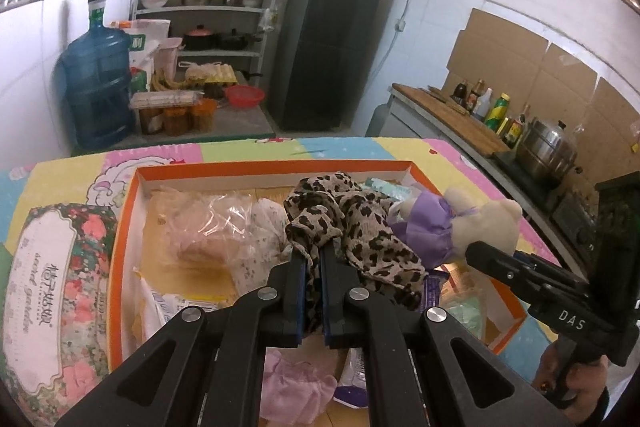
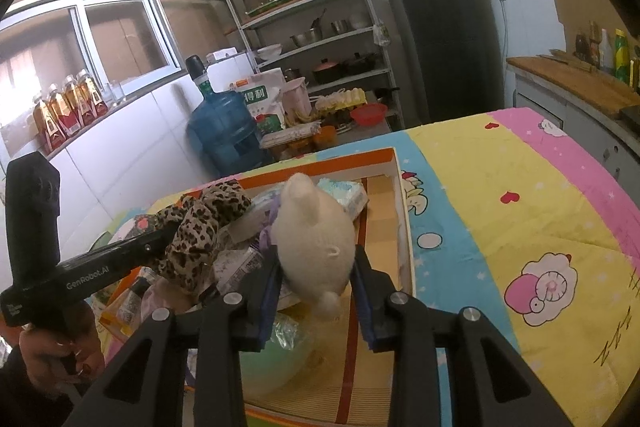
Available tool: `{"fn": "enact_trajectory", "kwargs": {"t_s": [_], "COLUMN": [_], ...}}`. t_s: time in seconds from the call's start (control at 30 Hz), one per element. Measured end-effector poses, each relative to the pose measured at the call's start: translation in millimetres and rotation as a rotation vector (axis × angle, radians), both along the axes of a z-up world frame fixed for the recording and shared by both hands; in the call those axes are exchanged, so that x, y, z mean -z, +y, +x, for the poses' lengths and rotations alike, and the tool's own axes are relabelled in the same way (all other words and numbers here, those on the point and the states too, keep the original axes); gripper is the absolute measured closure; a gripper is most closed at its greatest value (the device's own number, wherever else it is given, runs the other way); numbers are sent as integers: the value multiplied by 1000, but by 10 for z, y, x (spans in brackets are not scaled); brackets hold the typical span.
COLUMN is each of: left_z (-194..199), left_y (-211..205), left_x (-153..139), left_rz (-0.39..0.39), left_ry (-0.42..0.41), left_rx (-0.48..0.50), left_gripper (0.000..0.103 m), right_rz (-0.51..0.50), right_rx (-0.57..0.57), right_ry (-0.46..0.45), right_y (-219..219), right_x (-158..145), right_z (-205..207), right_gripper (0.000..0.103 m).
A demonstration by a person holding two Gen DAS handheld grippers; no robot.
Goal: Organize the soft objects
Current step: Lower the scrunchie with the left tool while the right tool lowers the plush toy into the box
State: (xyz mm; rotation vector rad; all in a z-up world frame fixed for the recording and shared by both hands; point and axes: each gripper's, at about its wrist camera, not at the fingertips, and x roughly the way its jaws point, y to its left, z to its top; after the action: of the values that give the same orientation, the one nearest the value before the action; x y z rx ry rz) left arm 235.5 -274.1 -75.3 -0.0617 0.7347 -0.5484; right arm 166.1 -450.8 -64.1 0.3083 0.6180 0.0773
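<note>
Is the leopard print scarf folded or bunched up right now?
Bunched up: the leopard print scarf hangs crumpled, pinched between the shut left gripper over the orange box.

One orange-rimmed box [image 1: 276, 169] on one patterned cloth [image 2: 520, 187]. In it: one leopard-print scarf [image 1: 352, 223], one cream plush toy [image 2: 316, 239] and one clear plastic bag [image 1: 204, 223]. Left: one floral tissue pack [image 1: 52, 283]. Far: one water jug [image 1: 98, 91], one refrigerator [image 1: 328, 43], one shelf rack [image 1: 216, 9]. Two grippers.
</note>
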Motion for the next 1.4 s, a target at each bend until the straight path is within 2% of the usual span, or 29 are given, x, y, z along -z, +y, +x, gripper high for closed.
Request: {"fn": "enact_trajectory", "kwargs": {"t_s": [0.17, 0.27, 0.37, 0.43, 0.63, 0.77, 0.83, 0.9, 1.4], "left_z": [12, 26, 42, 53, 15, -31, -52, -74, -321], "left_y": [-4, -9, -3, 3, 1, 19, 25, 33, 202], "left_x": [43, 66, 88, 102, 90, 62, 49, 31, -186], "left_rz": [0, 7, 13, 13, 36, 41, 44, 43, 11], "left_ry": [6, 6, 3, 9, -8, -21, -26, -29, -69], "left_rx": [-3, -9, -19, -25, -42, -38, -38, -36, -39], "left_gripper": [96, 93, 79, 63, 45, 44, 43, 43, 42], "right_rz": [-5, -4, 1, 4, 8, 13, 14, 24, 36], "right_rx": [-3, -2, 6, 8, 9, 11, 14, 9, 50], "right_ry": [22, 34, 40, 41, 39, 36, 34, 30, 42], "right_y": [11, 13, 8, 5, 7, 6, 3, -1, 20], "right_x": [44, 68, 86, 89, 89, 86, 85, 82, 27], "right_z": [30, 44, 52, 50, 45, 31, 18, 9, -184], "right_gripper": [66, 52, 46, 45, 44, 42, 33, 28, 28]}}
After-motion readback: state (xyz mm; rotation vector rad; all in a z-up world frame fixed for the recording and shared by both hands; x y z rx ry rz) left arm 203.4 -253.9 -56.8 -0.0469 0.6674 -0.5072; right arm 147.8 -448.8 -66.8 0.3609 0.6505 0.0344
